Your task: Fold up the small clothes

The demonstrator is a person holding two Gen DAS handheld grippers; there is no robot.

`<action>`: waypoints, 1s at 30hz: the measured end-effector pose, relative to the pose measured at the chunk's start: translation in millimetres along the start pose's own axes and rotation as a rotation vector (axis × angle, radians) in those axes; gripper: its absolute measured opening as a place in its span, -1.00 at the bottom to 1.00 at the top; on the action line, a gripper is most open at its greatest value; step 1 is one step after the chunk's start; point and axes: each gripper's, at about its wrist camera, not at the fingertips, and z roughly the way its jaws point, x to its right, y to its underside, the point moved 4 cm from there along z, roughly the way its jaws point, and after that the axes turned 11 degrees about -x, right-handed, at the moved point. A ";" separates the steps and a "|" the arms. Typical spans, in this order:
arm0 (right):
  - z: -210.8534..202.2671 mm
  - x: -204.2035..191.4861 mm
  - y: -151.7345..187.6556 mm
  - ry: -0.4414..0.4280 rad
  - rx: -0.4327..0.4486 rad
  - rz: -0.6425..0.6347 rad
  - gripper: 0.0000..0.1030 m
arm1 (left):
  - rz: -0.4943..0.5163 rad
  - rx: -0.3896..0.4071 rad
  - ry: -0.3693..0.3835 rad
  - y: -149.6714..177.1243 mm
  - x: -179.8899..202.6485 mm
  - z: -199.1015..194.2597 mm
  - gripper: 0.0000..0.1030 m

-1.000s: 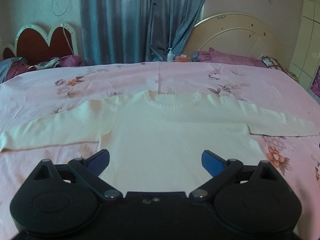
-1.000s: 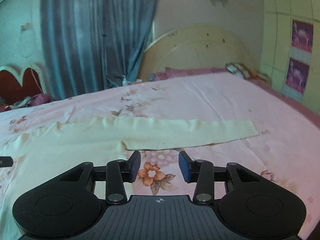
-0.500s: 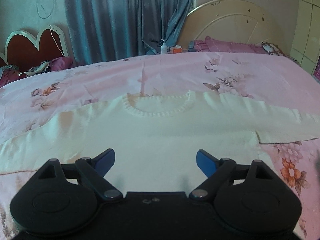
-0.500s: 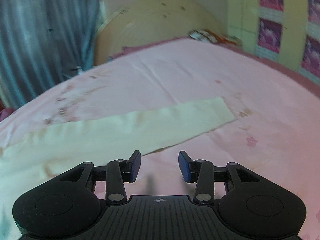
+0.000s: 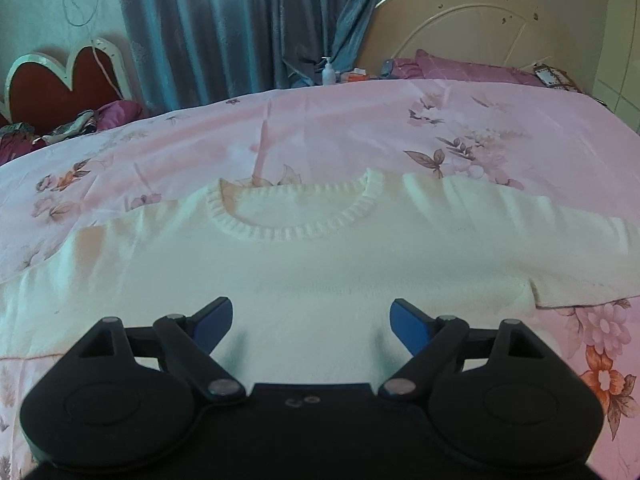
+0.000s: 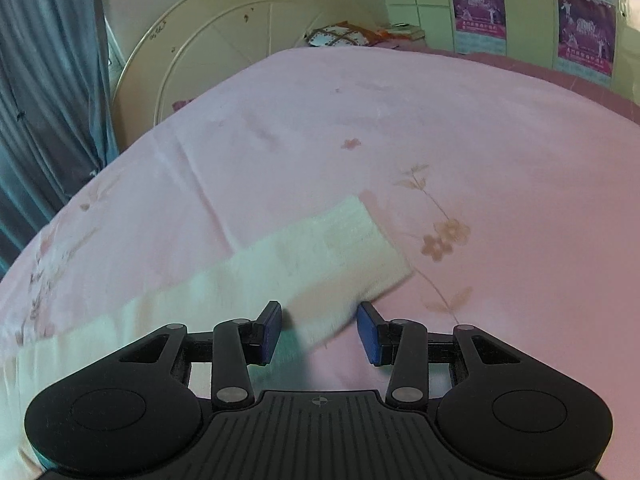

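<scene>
The bed [image 5: 360,128] carries everything, covered edge to edge by a pink floral sheet [image 6: 480,160], with a cream rounded headboard [image 5: 472,28] at its far end and blue curtains [image 5: 240,20] behind. My cream knitted sweater [image 5: 320,272] lies flat on the sheet across the middle of the bed, ribbed collar [image 5: 296,220] toward the far edge, both sleeves stretched out to the sides. Its right sleeve [image 6: 300,264] runs toward the bed's right edge, the cuff end lying flat. My left gripper [image 5: 311,316] hovers over the sweater's chest, jaws spread wide, holding nothing. My right gripper [image 6: 319,330] sits just at the cuff, jaws parted on either side of the sleeve's lower corner, not clamped on it.
</scene>
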 end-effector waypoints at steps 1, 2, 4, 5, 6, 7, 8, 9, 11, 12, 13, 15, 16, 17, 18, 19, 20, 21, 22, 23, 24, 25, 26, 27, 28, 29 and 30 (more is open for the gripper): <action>1.0 -0.4 -0.6 0.004 0.004 -0.005 -0.20 | 0.000 -0.003 0.000 -1.5 0.3 1.0 0.61; 1.6 -1.3 -0.7 0.010 0.011 -0.013 -0.20 | 0.001 -0.008 -0.003 -2.0 0.0 2.2 0.60; -0.3 -4.3 2.2 0.017 0.028 -0.027 -0.20 | 0.001 -0.011 -0.003 -3.2 -1.1 3.3 0.55; -0.9 -5.7 2.4 0.014 0.038 -0.033 -0.30 | 0.002 -0.012 0.001 -4.3 -2.0 3.7 0.52; -0.4 -7.9 2.0 -0.002 0.042 -0.043 -0.88 | 0.002 -0.010 0.012 -5.0 -3.1 3.7 0.50; -0.3 -9.8 1.6 -0.018 0.043 -0.042 -0.91 | 0.000 -0.010 0.024 -5.8 -4.9 3.8 0.47; 2.0 -14.5 0.3 -0.018 0.050 -0.047 -0.91 | -0.003 -0.007 0.031 -7.0 -6.9 3.7 0.45; 0.4 -18.1 0.1 -0.017 0.060 -0.060 -0.91 | -0.002 -0.001 0.043 -7.6 -9.0 3.2 0.45; -3.7 -28.1 -0.1 -0.023 0.078 -0.086 -0.91 | -0.011 0.004 0.048 -8.1 -14.6 2.0 0.45; -8.5 -35.4 0.5 -0.029 0.092 -0.105 -0.91 | -0.013 0.007 0.048 -8.5 -16.9 1.4 0.45; -14.5 -45.1 1.5 -0.043 0.106 -0.127 -0.91 | -0.017 0.009 0.048 -8.9 -20.2 0.9 0.45; -25.2 -72.7 4.9 -0.086 0.126 -0.183 -0.91 | -0.027 0.007 0.056 -10.6 -26.9 0.6 0.45; -29.9 -89.7 7.1 -0.113 0.133 -0.216 -0.91 | -0.032 0.001 0.066 -11.3 -30.7 1.0 0.45; -37.1 -108.5 12.7 -0.142 0.142 -0.256 -0.91 | -0.034 -0.003 0.074 -12.0 -34.2 1.4 0.45; -44.2 -127.8 19.7 -0.173 0.148 -0.295 -0.91 | -0.035 -0.004 0.082 -12.5 -38.4 1.6 0.45; -50.2 -147.3 27.3 -0.204 0.150 -0.334 -0.91 | -0.037 -0.003 0.092 -12.8 -43.0 1.4 0.46; -55.8 -169.0 37.3 -0.242 0.150 -0.373 -0.92 | -0.036 -0.002 0.096 -12.6 -46.4 1.0 0.46; -60.9 -190.3 49.7 -0.280 0.145 -0.412 -0.92 | -0.034 0.002 0.098 -12.7 -50.8 0.6 0.46; -64.4 -211.6 61.7 -0.313 0.138 -0.450 -0.92 | -0.034 0.005 0.105 -12.8 -56.2 0.0 0.46; -66.8 -233.2 75.0 -0.347 0.128 -0.486 -0.92 | -0.041 0.006 0.107 -12.7 -62.9 -0.8 0.46; -68.0 -254.7 89.8 -0.386 0.110 -0.520 -0.92 | -0.054 0.008 0.109 -12.2 -70.2 -1.8 0.46; -67.9 -273.5 104.3 -0.420 0.088 -0.550 -0.91 | -0.067 0.010 0.110 -11.8 -77.2 -2.9 0.46; -67.3 -291.8 119.5 -0.450 0.065 -0.579 -0.91 | -0.083 0.010 0.111 -10.8 -85.1 -4.2 0.46; -65.6 -309.2 135.7 -0.478 0.039 -0.606 -0.91 | -0.101 0.010 0.114 -9.9 -93.5 -5.8 0.47; -63.4 -324.3 150.5 -0.501 0.012 -0.627 -0.91 | -0.121 0.012 0.119 -9.1 -102.4 -7.5 0.49; -60.1 -340.0 167.9 -0.526 -0.020 -0.652 -0.91 | -0.137 0.012 0.123 -8.4 -109.3 -8.9 0.53; -56.5 -352.8 183.0 -0.538 -0.044 -0.677 -0.91 | -0.150 0.012 0.129 -7.6 -115.9 -10.2 0.54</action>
